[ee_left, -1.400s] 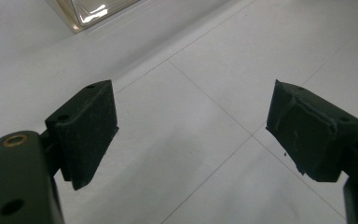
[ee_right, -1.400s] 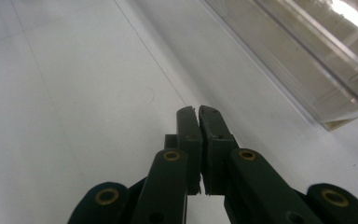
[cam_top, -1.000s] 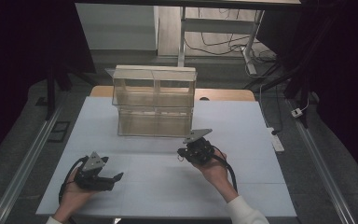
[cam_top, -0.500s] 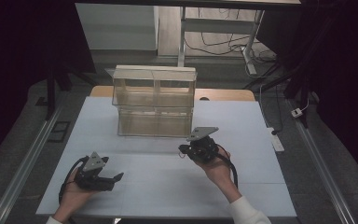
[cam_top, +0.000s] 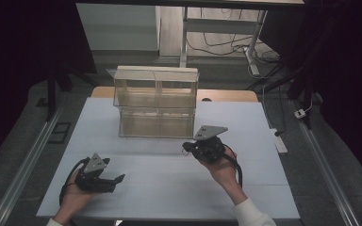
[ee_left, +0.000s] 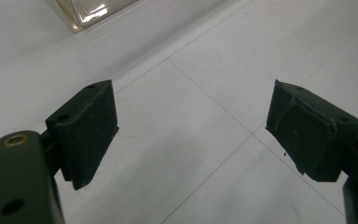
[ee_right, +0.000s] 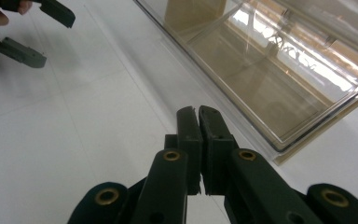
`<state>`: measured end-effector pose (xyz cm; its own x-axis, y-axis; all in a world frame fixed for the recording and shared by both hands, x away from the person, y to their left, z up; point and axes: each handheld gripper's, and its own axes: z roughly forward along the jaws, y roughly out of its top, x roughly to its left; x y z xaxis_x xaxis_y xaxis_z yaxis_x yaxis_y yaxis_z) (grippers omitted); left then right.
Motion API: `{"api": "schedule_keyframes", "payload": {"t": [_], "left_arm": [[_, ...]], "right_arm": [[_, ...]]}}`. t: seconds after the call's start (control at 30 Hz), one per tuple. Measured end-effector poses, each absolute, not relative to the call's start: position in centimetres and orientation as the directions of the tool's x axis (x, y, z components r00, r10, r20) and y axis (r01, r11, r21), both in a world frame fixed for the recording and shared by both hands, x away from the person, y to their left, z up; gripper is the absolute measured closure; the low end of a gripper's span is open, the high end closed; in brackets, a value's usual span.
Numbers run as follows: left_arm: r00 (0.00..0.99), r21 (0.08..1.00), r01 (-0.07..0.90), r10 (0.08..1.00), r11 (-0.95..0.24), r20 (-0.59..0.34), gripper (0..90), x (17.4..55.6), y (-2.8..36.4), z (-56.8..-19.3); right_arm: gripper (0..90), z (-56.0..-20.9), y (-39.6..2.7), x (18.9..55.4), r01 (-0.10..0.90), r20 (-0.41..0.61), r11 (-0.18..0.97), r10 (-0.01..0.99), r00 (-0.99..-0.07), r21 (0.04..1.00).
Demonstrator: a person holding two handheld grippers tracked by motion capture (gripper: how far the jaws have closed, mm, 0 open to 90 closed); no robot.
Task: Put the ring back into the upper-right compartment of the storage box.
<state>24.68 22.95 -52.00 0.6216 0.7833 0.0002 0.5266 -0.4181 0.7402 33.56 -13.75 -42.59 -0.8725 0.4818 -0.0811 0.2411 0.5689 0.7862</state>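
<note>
A clear two-tier plastic box (cam_top: 155, 101) with tan dividers stands at the back middle of the white table (cam_top: 169, 193). My right gripper (cam_top: 187, 149) hovers just in front of the box's lower right corner, its jaws shut with nothing between them. In the right gripper view the shut right gripper (ee_right: 198, 113) points at the box's lower compartment (ee_right: 261, 70). My left gripper (cam_top: 117, 181) rests low at the front left, open and empty. The left gripper view has its pads (ee_left: 91, 126) wide apart over bare table, with a corner of the box (ee_left: 91, 9) far off.
Metal rails run along both sides of the table. A white power strip (cam_top: 280, 141) lies by the right edge. Desk legs and cables (cam_top: 226, 42) stand behind the box. The open left gripper (ee_right: 56, 41) appears at the top left of the right gripper view.
My right gripper has lifted a little and drifted slightly right, still shut. The left gripper has stayed where it was.
</note>
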Motion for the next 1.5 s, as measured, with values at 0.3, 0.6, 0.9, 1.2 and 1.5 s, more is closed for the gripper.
{"api": "schedule_keyframes", "payload": {"t": [0.3,0.6,0.9,1.2,1.5], "left_arm": [[0.622,0.739,0.526,0.783,-0.42,0.003,16.2,24.7,22.9,-52.0],[0.622,0.739,0.527,0.783,-0.42,0.002,16.2,24.7,22.9,-52.0],[0.621,0.738,0.527,0.784,-0.42,0.003,16.2,24.7,22.9,-52.0],[0.621,0.736,0.528,0.784,-0.423,0.005,16.3,24.7,22.9,-52.0],[0.619,0.735,0.531,0.786,-0.422,0.004,16.5,24.7,22.9,-52.0]], "right_arm": [[87.5,-41.5,-14.2,33.1,0.215,-0.094,0.539,0.488,-0.868,0.814],[87.5,-40.3,-14.8,32.7,0.188,-0.105,0.505,0.496,-0.862,0.842],[87.5,-39.1,-15.6,32.4,0.169,-0.109,0.462,0.515,-0.85,0.871],[87.5,-38.6,-15.7,32.3,0.147,-0.119,0.443,0.52,-0.846,0.885],[87.5,-38.3,-15.7,32.4,0.138,-0.123,0.432,0.523,-0.843,0.891]]}}
